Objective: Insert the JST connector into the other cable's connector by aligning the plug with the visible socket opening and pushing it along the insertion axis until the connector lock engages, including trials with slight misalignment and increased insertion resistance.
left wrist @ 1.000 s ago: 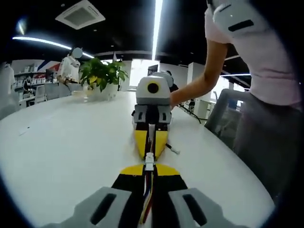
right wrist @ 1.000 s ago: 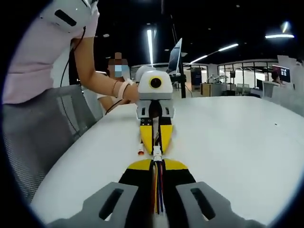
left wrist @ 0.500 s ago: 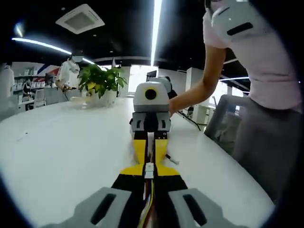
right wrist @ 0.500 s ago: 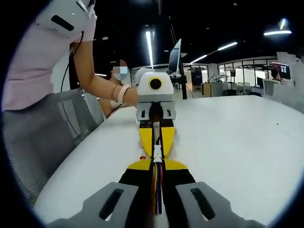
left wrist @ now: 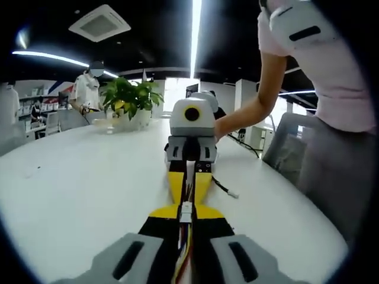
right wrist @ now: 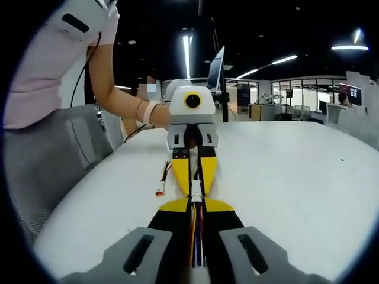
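Both cameras sit low, just above the white table (left wrist: 71, 195), and look along their own fingers. The left gripper view faces the right gripper (left wrist: 188, 188) head-on and very close, with a green plant (left wrist: 127, 94) far behind. The right gripper view faces the left gripper (right wrist: 194, 180) the same way. The two views look at each other and share the table and the person (right wrist: 53, 65) standing beside it.

Whether the white connector (left wrist: 186, 208) halves are fully seated is too small to tell.

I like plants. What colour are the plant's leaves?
Green, with some yellowish ones. The plant shows best in the left gripper view.
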`<state>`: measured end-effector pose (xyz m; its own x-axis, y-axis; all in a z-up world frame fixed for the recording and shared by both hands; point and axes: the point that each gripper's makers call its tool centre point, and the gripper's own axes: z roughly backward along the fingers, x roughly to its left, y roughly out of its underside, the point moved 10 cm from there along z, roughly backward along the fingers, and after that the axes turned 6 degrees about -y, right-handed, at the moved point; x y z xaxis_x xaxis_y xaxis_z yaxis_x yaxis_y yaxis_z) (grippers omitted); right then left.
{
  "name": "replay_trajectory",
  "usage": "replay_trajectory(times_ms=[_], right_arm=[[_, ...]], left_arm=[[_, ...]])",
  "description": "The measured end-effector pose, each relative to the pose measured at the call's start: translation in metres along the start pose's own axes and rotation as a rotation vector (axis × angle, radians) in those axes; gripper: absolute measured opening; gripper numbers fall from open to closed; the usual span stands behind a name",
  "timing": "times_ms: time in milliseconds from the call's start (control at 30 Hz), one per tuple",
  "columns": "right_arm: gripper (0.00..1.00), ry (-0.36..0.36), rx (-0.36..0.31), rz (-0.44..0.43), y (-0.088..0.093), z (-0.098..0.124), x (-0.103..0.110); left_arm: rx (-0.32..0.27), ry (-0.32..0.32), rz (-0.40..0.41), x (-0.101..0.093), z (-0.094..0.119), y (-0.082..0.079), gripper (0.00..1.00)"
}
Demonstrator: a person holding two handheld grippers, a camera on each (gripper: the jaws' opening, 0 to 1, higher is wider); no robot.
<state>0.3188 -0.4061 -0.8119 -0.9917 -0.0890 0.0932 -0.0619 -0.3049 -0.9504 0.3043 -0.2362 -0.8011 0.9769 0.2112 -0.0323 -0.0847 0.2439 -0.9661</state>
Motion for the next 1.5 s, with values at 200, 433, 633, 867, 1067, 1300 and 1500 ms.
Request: replay_trajectory(times_ms=[200,433,633,867,1067,1300,1500], right_arm=[[0.04,0.018,0.017,0.011,0.0,-0.002,-0.008],[0.04,0.022,0.031,0.019,0.001,-0.002,-0.008],[0.04,0.031,0.037,0.03,-0.002,-0.002,-0.007],[0.05,0.045,0.041,0.038,-0.004,-0.003,-0.006],[0.08,0.069,0.037,0.033,-0.005,-0.003,-0.007],[0.15,0.084,0.037,0.03,-0.006,-0.004,-0.006],[0.17,0.088,0.037,0.03,-0.003,-0.001,-0.008]], left_arm=[[0.006,-0.017,-0.001,0.011,0.002,0.004,0.02],[0.013,-0.02,0.006,0.015,0.005,0.008,0.02],[0.015,-0.032,0.015,0.02,0.008,0.011,0.03],[0.029,-0.046,0.018,0.023,0.008,0.015,0.03],[0.019,-0.059,0.035,0.029,0.01,0.02,0.04],[0.022,-0.08,0.037,0.03,0.014,0.023,0.07],[0.023,-0.093,0.039,0.027,0.013,0.022,0.09]])
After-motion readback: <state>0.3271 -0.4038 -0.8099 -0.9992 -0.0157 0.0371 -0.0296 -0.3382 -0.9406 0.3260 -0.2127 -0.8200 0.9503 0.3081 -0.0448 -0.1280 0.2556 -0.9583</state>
